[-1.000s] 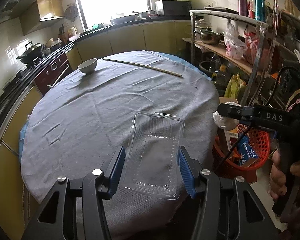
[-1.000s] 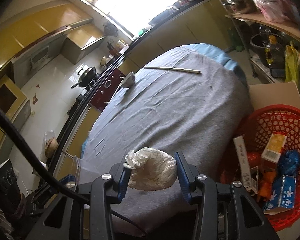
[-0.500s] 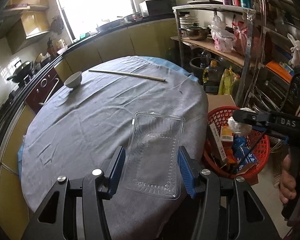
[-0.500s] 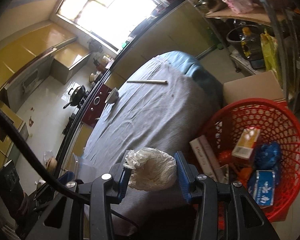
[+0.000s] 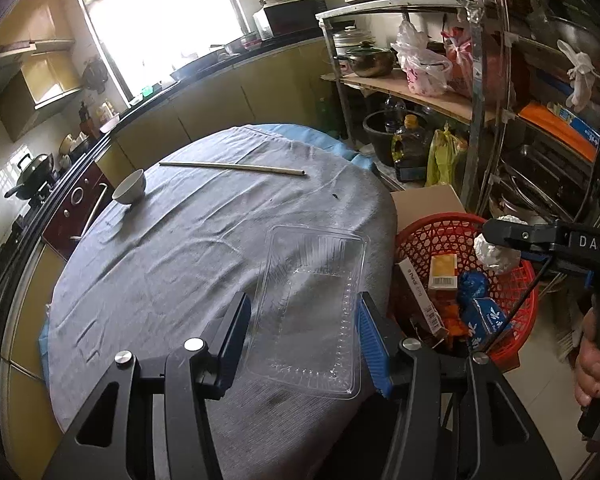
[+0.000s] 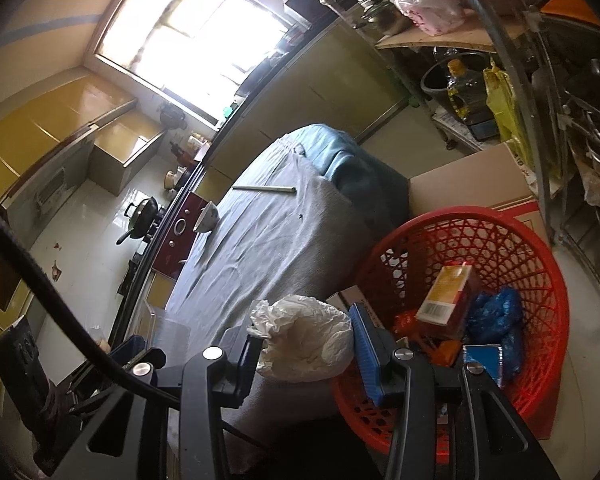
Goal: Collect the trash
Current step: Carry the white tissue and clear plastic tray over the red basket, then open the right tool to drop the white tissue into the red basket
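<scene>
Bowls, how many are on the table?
1. The bowl sits near the table's far left edge, beside the long stick. No other bowl shows on the cloth, though the fingers hide part of the near edge.

A round table (image 5: 188, 264) stands in the kitchen, covered by a grey cloth (image 5: 172, 240) with a blue cloth (image 5: 320, 136) under it. On the far part lie a small white bowl (image 5: 130, 188) and a long thin stick (image 5: 232, 167), apart from each other. Beside the table, on the floor (image 6: 592, 360), stands a red basket (image 5: 432, 228) in front of a cardboard box (image 6: 472, 180).
</scene>
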Available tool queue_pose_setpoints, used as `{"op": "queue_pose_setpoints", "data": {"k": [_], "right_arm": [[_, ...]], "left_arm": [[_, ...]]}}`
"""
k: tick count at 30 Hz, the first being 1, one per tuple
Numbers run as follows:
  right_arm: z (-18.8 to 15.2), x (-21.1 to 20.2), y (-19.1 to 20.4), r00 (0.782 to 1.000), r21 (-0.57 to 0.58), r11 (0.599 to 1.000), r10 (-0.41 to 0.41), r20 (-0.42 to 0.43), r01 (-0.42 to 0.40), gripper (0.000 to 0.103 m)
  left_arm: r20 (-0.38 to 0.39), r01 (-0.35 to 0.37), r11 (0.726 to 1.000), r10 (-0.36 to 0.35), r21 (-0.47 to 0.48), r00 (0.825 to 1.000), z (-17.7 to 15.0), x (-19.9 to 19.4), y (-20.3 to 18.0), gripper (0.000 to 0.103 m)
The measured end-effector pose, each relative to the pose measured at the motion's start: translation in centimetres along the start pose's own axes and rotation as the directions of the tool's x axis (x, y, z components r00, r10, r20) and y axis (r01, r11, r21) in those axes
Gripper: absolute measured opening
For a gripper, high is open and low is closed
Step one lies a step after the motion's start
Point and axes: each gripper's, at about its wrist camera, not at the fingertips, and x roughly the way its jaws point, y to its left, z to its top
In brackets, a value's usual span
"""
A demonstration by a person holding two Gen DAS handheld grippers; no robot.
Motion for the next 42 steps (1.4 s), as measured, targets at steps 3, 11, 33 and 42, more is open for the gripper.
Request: {"op": "queue_pose_setpoints", "data": {"k": [3,11,33,42], "right_arm": [[0.1,-0.5,-0.5,1.000,0.009,1.000,-0.003,0.008,0.003,0.047],[0.3,-1.6,-1.6,1.000,0.031,0.999,-0.017,0.027,0.016,0.047],[1.5,-4.8,-4.0,0.994,0.074,0.996,-0.054,0.092,0.047,0.047],[1.4,-4.9,-4.3,0.994,0.085,0.995,-0.055,0.092,0.048,0.047]], "left_arm": [[-0.002,0.002,1.000,-0.002,0.009,1.000,0.2,0.0,-0.4,0.055],[-0.003,0.006,0.999,-0.005,0.035,1.000,0.5,0.2,-1.4,0.055],[0.019,0.041,0.993,-0.043,0.115,0.999,1.9,0.6,-4.5,0.055],[0.034,0.059,0.988,-0.064,0.141,0.997,2.5,0.9,-5.9,0.056]]}}
